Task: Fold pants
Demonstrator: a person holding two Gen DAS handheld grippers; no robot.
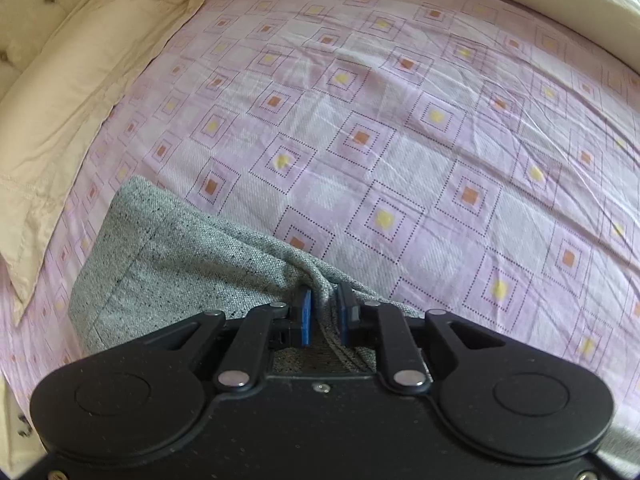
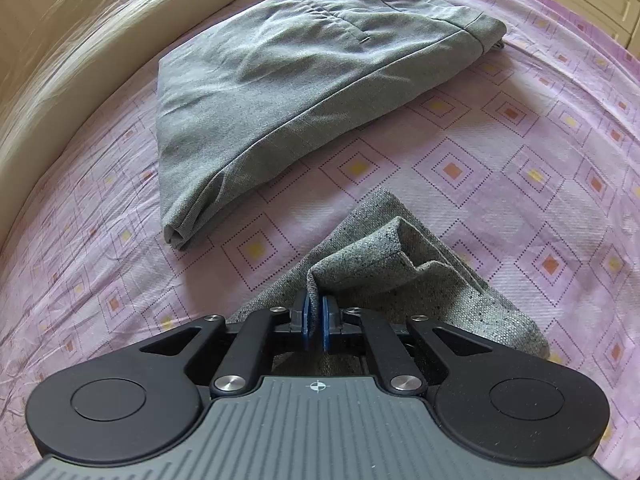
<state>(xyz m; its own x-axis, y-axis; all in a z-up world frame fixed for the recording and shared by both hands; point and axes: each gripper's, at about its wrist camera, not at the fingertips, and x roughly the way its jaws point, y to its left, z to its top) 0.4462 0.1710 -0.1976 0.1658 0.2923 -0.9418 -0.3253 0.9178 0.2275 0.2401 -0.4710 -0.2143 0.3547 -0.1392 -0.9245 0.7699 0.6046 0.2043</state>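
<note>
Both claws on the speckled pants, bed

We're seeing the right claw (image 2: 316, 320) pinching a raised fold of the speckled grey pants (image 2: 384, 276); the left claw (image 1: 325, 312) is sitting slightly apart around a ridge of them (image 1: 168, 264). Beyond, folded grey trousers (image 2: 280, 92) are lying on the pink sheet (image 2: 500, 152).

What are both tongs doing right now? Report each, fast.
Left tongs: parted slightly, a fold of the speckled grey pants between the pads; grip cannot be told.
Right tongs: closed on the speckled grey pants' edge.
</note>
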